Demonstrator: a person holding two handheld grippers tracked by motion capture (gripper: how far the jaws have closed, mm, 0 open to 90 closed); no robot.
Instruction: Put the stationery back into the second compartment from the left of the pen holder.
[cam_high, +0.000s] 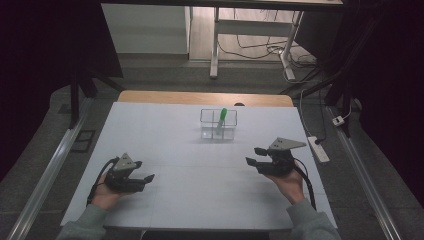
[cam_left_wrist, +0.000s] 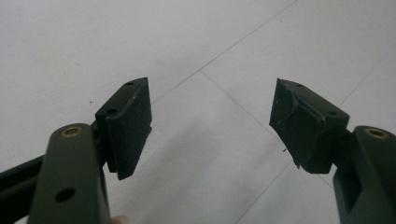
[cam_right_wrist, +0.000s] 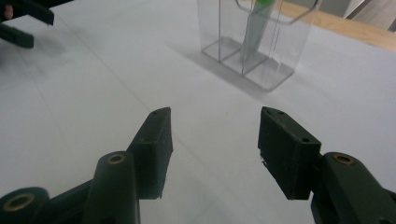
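Both tongs — your left gripper (cam_high: 145, 179) and right gripper (cam_high: 254, 156) — stand spread, holding nothing; green marker (cam_high: 221, 119) upright in clear holder (cam_high: 205, 131) — no legible writing.

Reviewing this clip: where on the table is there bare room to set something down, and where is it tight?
Bare white table lies between the left gripper and right gripper, and from there up to the clear container. The far-left corner is also free. It is crowded only around that container, which holds a green-capped marker.
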